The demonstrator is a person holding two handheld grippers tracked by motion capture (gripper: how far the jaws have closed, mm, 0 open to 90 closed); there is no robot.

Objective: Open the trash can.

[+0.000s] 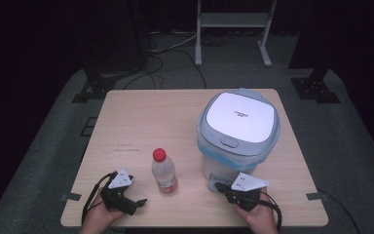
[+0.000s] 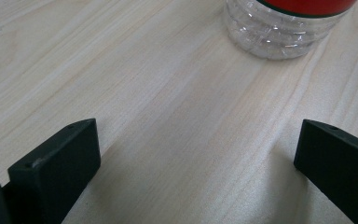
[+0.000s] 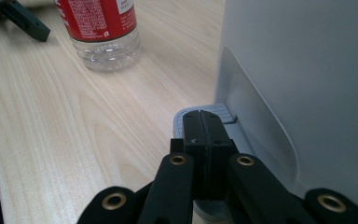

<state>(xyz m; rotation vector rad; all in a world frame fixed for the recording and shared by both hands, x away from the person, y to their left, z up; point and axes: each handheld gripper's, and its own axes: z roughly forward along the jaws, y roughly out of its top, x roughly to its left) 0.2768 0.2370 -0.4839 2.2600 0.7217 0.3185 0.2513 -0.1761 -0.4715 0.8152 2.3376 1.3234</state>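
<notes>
Closed right gripper (image 3: pixel 204 135) rested on the grey pedal (image 3: pixel 223 114) of the grey-white lidded bin (image 1: pixel 237 131); left gripper (image 2: pixel 196 158) gaped near the clear red-capped bottle (image 1: pixel 164 171). Off-centre pressure might slip off.

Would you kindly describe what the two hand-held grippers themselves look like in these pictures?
Both are black. The left gripper and the right gripper each carry a pale grey three-cornered plate with small dark dots, and a black cable loops from each. In the left gripper view its fingers are blocky and matt. In the right gripper view the linkage arms carry brass-coloured rivets. No sleeves show.
</notes>
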